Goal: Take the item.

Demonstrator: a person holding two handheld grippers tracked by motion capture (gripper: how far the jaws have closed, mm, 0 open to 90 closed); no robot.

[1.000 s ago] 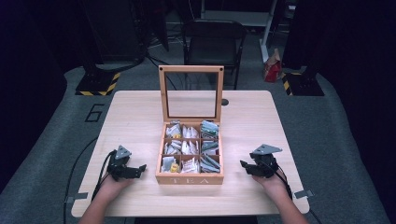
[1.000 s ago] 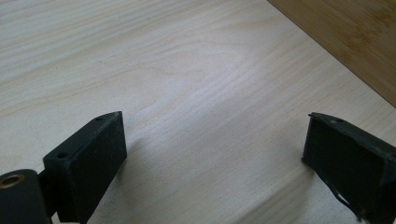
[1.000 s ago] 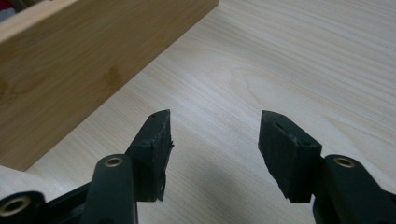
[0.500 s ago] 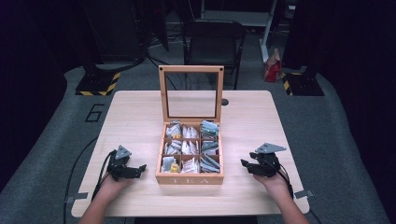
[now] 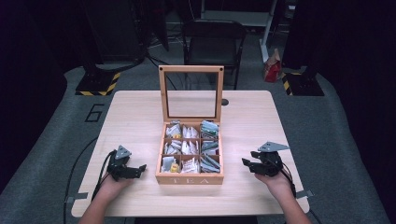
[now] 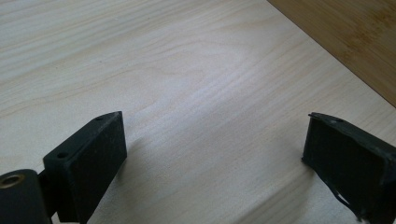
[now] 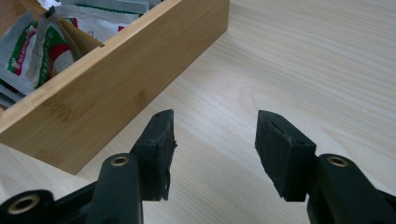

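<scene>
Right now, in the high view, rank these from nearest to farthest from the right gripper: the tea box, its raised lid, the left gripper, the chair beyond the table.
1. tea box, just left of the right gripper
2. raised lid, upright at the box's back edge
3. left gripper, across the box; too close to the lid to call firmly
4. chair, beyond the table's far edge
</scene>
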